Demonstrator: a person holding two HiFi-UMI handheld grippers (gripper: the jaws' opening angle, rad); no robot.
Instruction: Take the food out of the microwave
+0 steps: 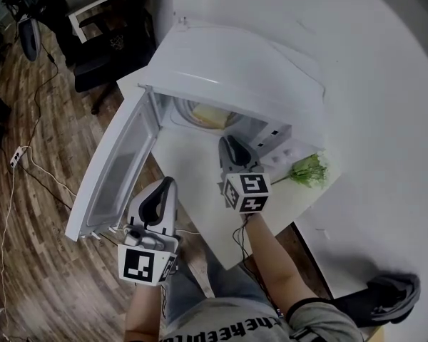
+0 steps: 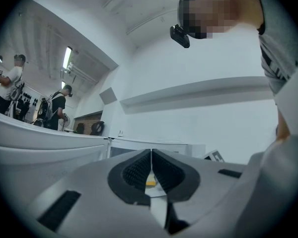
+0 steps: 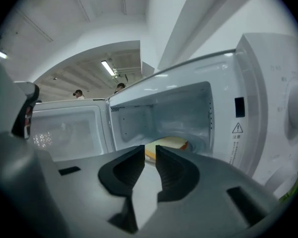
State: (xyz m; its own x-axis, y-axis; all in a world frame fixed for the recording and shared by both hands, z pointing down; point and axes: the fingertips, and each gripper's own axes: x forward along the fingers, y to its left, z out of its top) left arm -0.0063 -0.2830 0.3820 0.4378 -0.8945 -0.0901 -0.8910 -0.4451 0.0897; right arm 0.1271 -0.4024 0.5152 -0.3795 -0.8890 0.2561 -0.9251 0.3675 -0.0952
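Note:
The white microwave (image 1: 235, 70) stands on a white table with its door (image 1: 118, 166) swung wide open to the left. Inside, pale yellow food (image 1: 207, 114) lies on the turntable, and it also shows in the right gripper view as the food (image 3: 171, 144) just beyond the jaw tips. My right gripper (image 1: 228, 142) points into the cavity mouth, its jaws (image 3: 150, 150) a narrow gap apart with nothing between them. My left gripper (image 1: 170, 184) hangs lower, in front of the open door. Its jaws (image 2: 151, 152) are pressed together, empty.
A green plant sprig (image 1: 310, 169) lies on the table (image 1: 200, 205) right of the microwave. An office chair (image 1: 100, 55) and cables (image 1: 18, 155) are on the wooden floor to the left. People (image 2: 10, 83) stand far behind the counter.

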